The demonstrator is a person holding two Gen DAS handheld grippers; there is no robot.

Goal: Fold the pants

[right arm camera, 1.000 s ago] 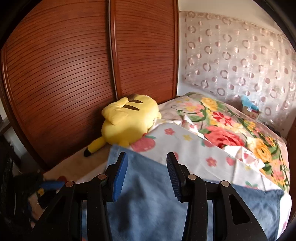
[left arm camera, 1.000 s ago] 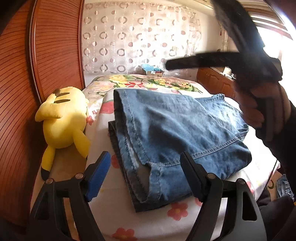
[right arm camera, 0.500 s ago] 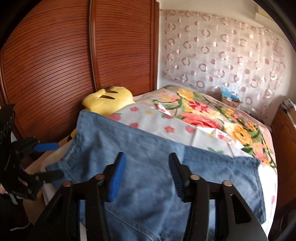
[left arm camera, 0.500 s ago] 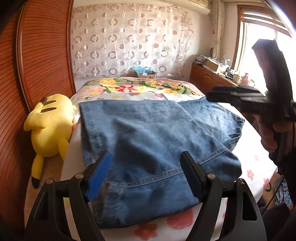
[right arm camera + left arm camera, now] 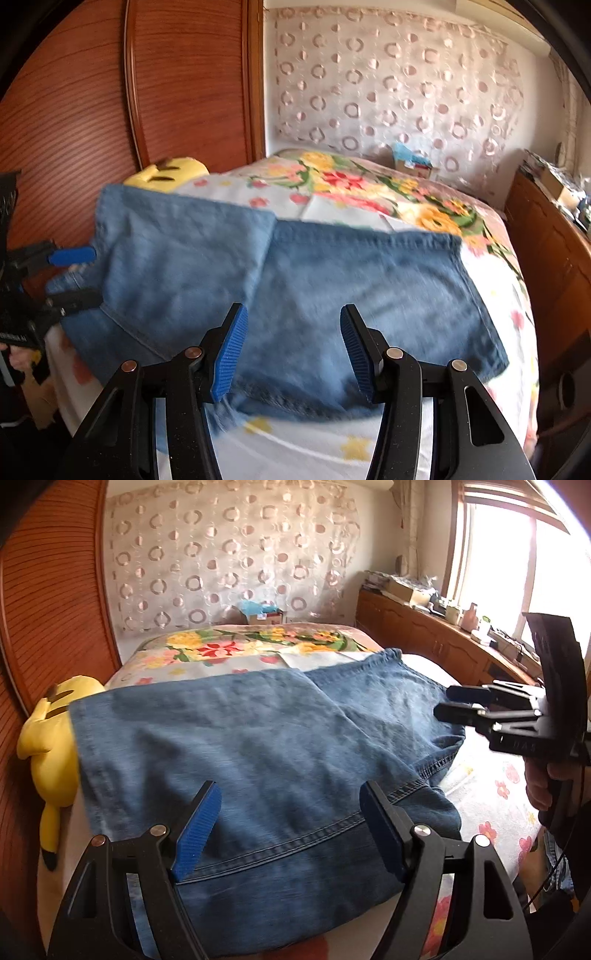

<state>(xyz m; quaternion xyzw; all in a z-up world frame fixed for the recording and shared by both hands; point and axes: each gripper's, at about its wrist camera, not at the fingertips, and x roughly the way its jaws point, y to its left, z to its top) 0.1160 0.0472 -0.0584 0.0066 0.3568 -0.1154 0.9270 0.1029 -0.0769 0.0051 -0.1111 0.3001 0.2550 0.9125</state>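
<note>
Blue denim pants (image 5: 258, 746) lie folded flat on the bed, one lighter layer lapped over the left half. My left gripper (image 5: 291, 805) hovers open over the near hem edge, with nothing between its blue pads. My right gripper (image 5: 291, 325) is also open and empty above the pants (image 5: 351, 288) at their near edge. In the left wrist view the right gripper (image 5: 456, 703) shows at the pants' right side, held by a hand (image 5: 543, 790). In the right wrist view the left gripper (image 5: 72, 275) sits open at the pants' left edge.
A yellow plush toy (image 5: 51, 746) lies between the bed and the ribbed wooden wardrobe (image 5: 184, 92) on the left. A floral bedspread (image 5: 236, 650) and a small box (image 5: 262, 614) are at the bed's far end. A cluttered wooden counter (image 5: 436, 627) runs under the window at the right.
The top denim layer now lies spread flat. My right gripper came down from above the pants to their right side with its jaws wider. The left gripper shifted sideways along the near edge.
</note>
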